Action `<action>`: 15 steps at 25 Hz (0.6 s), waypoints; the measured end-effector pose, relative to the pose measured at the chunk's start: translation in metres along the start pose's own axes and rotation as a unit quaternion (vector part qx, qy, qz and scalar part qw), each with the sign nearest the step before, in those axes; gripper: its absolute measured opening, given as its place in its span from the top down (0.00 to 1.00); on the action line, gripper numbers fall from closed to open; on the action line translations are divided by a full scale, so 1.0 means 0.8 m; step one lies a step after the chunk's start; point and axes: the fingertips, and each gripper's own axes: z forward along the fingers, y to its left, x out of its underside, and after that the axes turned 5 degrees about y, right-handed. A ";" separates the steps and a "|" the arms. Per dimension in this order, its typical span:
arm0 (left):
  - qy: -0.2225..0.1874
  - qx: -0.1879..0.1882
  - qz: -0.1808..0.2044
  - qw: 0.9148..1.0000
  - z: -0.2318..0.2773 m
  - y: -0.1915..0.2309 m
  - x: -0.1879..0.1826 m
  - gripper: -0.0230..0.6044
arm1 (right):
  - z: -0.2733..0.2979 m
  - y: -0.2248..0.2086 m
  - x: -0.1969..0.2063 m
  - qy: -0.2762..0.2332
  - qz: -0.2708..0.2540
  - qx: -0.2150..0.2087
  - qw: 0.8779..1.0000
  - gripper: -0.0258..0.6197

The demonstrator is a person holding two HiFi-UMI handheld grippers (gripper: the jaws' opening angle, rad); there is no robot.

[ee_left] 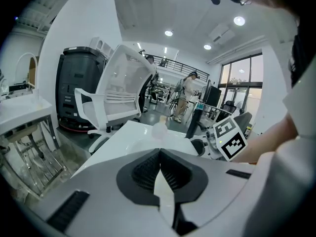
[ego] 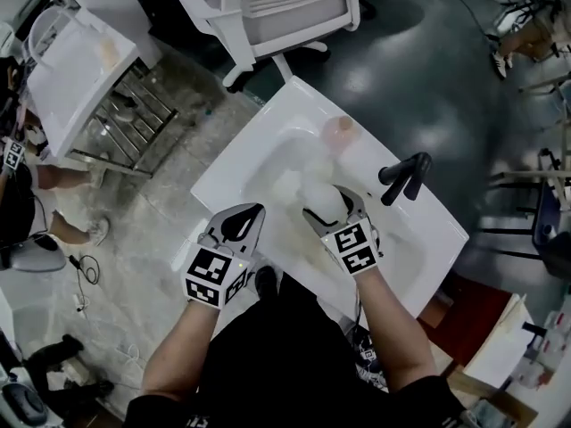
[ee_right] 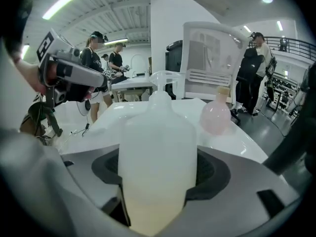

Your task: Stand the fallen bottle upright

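Note:
A translucent white pump bottle [ee_right: 155, 152] with pale yellow liquid at its bottom stands upright between the jaws of my right gripper [ee_right: 157, 181], which is shut on its body. From the head view the bottle [ego: 323, 201] is over the near part of the white sink [ego: 268, 141], held by the right gripper [ego: 332, 205]. My left gripper [ego: 243, 224] hangs at the sink's near left edge, its jaws shut with nothing between them [ee_left: 160, 174].
A small round pink bottle [ego: 339, 132] stands upright at the sink's far rim [ee_right: 216, 115]. A black faucet [ego: 403, 176] rises on the right. A white office chair [ego: 285, 7] stands beyond the sink. People walk in the background.

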 end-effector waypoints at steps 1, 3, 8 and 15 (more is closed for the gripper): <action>-0.001 0.004 0.005 1.000 -0.002 -0.008 0.000 0.95 | -0.011 0.004 0.002 -0.010 0.007 0.004 1.000 0.43; -0.002 0.016 0.015 1.000 -0.007 -0.023 -0.001 0.95 | -0.032 0.008 0.009 -0.031 0.020 0.020 0.999 0.43; -0.002 0.045 0.040 0.998 -0.028 -0.060 0.007 0.95 | -0.084 0.016 0.037 -0.060 0.035 0.060 0.996 0.43; 0.002 0.061 0.047 0.997 -0.037 -0.090 0.019 0.95 | -0.141 0.005 0.089 -0.062 0.064 0.106 0.990 0.43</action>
